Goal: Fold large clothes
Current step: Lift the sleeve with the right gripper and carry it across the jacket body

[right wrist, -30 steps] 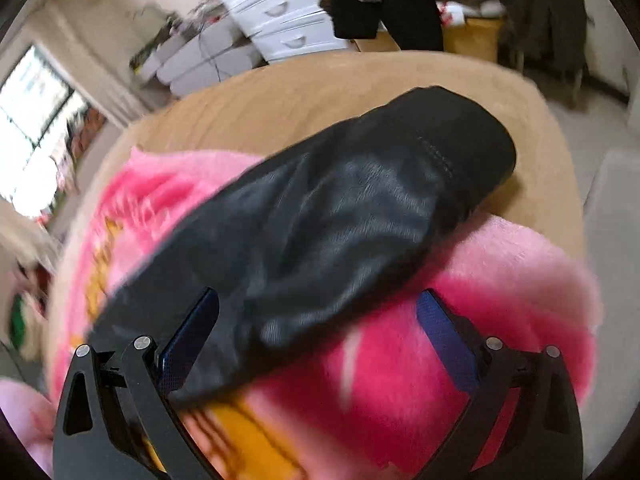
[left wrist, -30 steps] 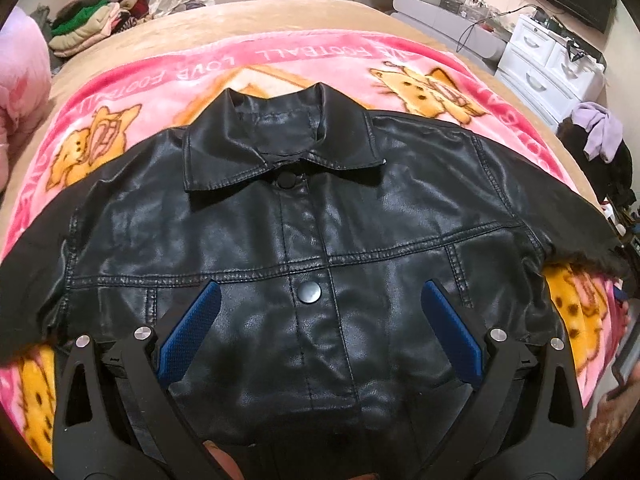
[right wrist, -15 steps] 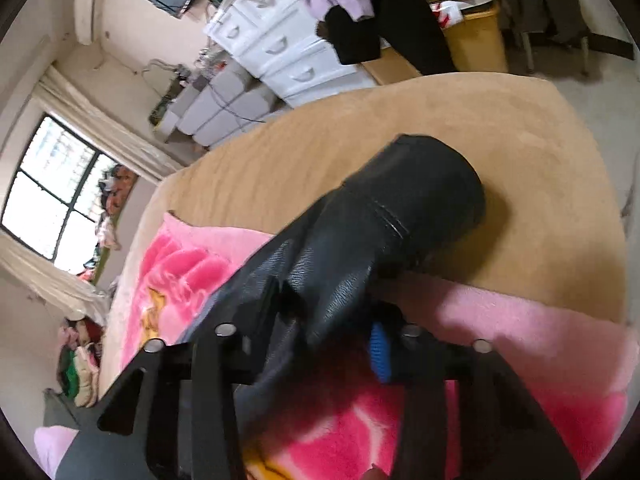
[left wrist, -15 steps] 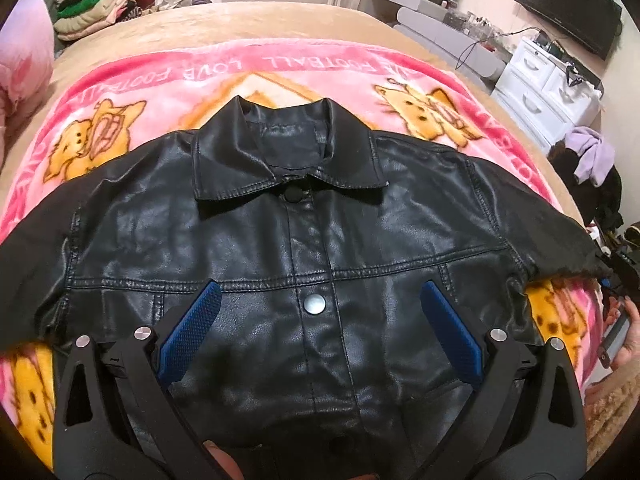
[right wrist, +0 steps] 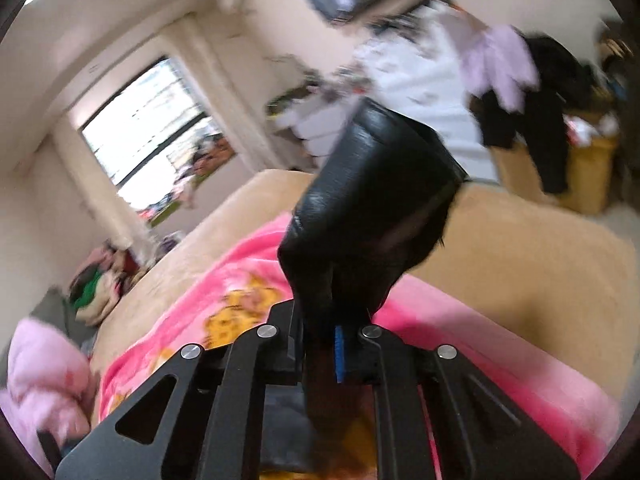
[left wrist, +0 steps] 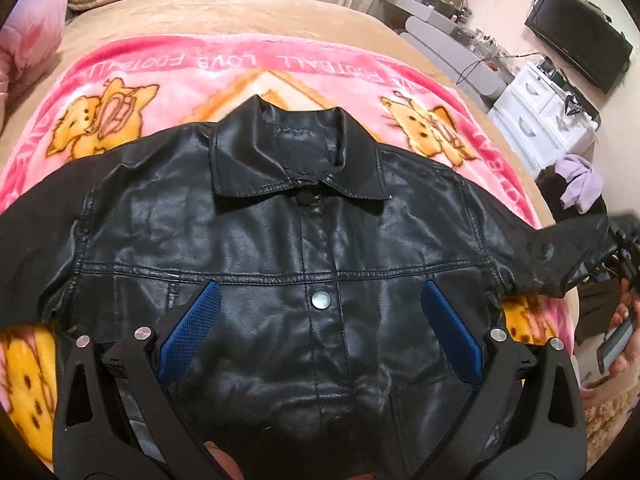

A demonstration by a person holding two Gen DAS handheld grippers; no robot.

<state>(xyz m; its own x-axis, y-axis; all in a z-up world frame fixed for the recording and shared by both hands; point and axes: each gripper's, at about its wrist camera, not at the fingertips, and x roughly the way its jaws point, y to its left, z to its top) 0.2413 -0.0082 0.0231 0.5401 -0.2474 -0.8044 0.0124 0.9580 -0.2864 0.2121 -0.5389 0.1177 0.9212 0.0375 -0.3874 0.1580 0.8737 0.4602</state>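
- Bedroom clutter rings a tan bed (left wrist: 224, 12) spread with a pink cartoon blanket (left wrist: 168, 76); a white dresser (left wrist: 540, 116) and a dark screen (left wrist: 580, 36) stand along the far wall.
- On that blanket a black leather jacket (left wrist: 256, 248) lies front-up, buttoned, collar pointing away from the left wrist camera.
- Half a second ago its right sleeve (right wrist: 376, 208) lay low along the blanket; now the cuff is raised clear of the bed, and the right wrist view has tipped up to the window (right wrist: 152, 128) and wall.
- Right tool (right wrist: 320, 344): jaws pressed together, pinching the sleeve, whose cuff stands up just ahead of the fingers.
- From the left wrist camera the sleeve now stretches out to the bed's right edge.
- Left tool (left wrist: 320, 332): jaws spread wide above the jacket's lower front, one blue pad (left wrist: 192, 332) on each side of the silver snap (left wrist: 322, 300); contact with the leather cannot be told.
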